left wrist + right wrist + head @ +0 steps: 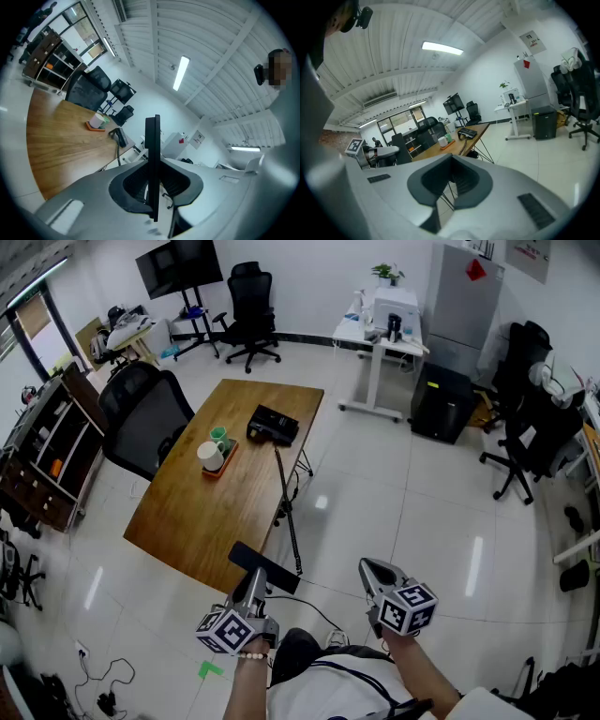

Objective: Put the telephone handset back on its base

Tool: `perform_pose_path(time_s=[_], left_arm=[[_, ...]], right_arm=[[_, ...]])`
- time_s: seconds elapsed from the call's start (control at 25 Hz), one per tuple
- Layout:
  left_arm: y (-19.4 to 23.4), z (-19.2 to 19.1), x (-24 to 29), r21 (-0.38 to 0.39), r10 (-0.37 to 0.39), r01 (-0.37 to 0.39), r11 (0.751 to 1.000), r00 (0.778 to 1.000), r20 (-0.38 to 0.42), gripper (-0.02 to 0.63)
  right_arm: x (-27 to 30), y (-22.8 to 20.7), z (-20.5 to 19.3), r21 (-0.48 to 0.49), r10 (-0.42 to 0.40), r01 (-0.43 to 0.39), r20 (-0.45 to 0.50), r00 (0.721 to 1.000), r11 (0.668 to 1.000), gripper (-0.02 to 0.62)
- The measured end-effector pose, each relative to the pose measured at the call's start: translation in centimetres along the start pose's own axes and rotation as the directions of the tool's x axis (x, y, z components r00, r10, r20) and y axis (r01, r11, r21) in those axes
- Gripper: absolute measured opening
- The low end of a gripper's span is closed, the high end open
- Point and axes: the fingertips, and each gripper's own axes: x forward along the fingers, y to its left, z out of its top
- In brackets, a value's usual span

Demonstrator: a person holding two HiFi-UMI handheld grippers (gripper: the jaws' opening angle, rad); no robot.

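Note:
The black telephone base [273, 425] sits at the far end of the wooden table [187, 512], and its cord [286, 502] trails off the table's right edge toward me. My left gripper [255, 579] is low near the table's near corner. It is shut on the black handset [265, 568], which lies crosswise in the jaws. In the left gripper view the handset [152, 154] stands edge-on between the pads, with the base [120, 136] far off on the table. My right gripper [373, 570] hangs over the floor to the right, shut and holding nothing.
A white cup [210, 456] and a green cup [218, 436] sit on an orange tray left of the base. A black office chair [145, 418] stands at the table's left side. White tiled floor surrounds the table, with a desk [380, 338] and more chairs farther back.

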Motion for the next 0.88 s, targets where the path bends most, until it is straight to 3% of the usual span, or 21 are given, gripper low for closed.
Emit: perform_pose_path(time_s=[0.44, 0.88], left_arm=[[0.4, 0.6, 2.8, -0.016, 0.012, -0.011, 1.000, 1.000, 0.026, 0.071], [1.7, 1.7, 11.3, -0.042, 0.014, -0.013, 0.999, 1.000, 0.024, 0.071]], right_arm=[[1.9, -3.0, 0.5, 0.010, 0.008, -0.008, -0.010, 1.000, 1.000, 0.000], [8.0, -8.3, 4.3, 0.002, 0.019, -0.019, -0.032, 0.999, 1.000, 0.000]])
